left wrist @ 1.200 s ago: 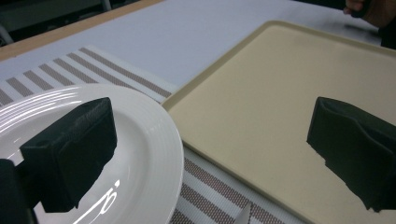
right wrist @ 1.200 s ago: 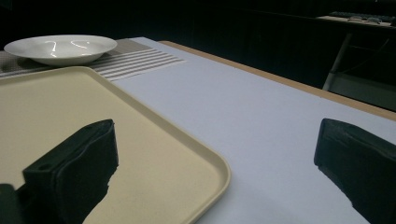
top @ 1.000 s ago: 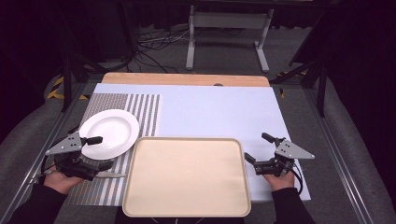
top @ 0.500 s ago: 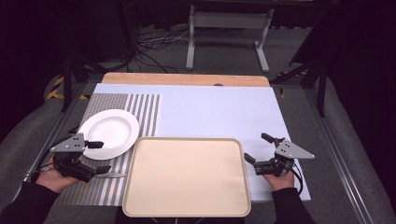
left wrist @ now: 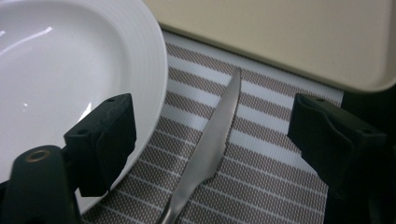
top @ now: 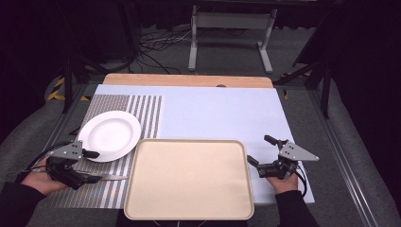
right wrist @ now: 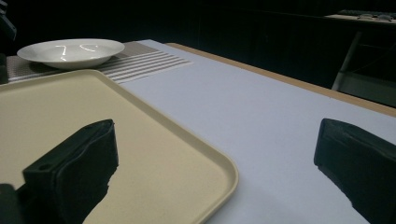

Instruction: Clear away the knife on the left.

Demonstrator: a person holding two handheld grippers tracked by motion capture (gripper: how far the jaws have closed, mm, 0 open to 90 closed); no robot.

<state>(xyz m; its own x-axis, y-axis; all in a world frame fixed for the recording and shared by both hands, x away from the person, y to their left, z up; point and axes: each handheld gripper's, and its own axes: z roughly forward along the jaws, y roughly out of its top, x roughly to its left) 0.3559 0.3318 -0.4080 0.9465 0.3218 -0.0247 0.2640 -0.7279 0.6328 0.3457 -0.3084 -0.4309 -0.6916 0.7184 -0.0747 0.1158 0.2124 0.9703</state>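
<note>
Your left tool (left wrist: 210,135), its jaws apart and just closing in, straddles the knife (left wrist: 210,144) lying untouched on the striped mat (left wrist: 261,177) between plate (left wrist: 70,70) and tray (left wrist: 289,37).

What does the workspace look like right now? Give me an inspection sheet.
Surface: pale blue sheet on a wooden table; striped placemat at left.
Job's things: knife flat on the placemat, between white plate and beige tray.
Clutter: nothing seen.
Grippers: left gripper straddles the knife, jaws just been closing, pads not yet touching it; right gripper open, beside the tray's right edge.
Cables: loose cables on the floor behind the table.
Surroundings: dark room, metal stand behind.
</note>
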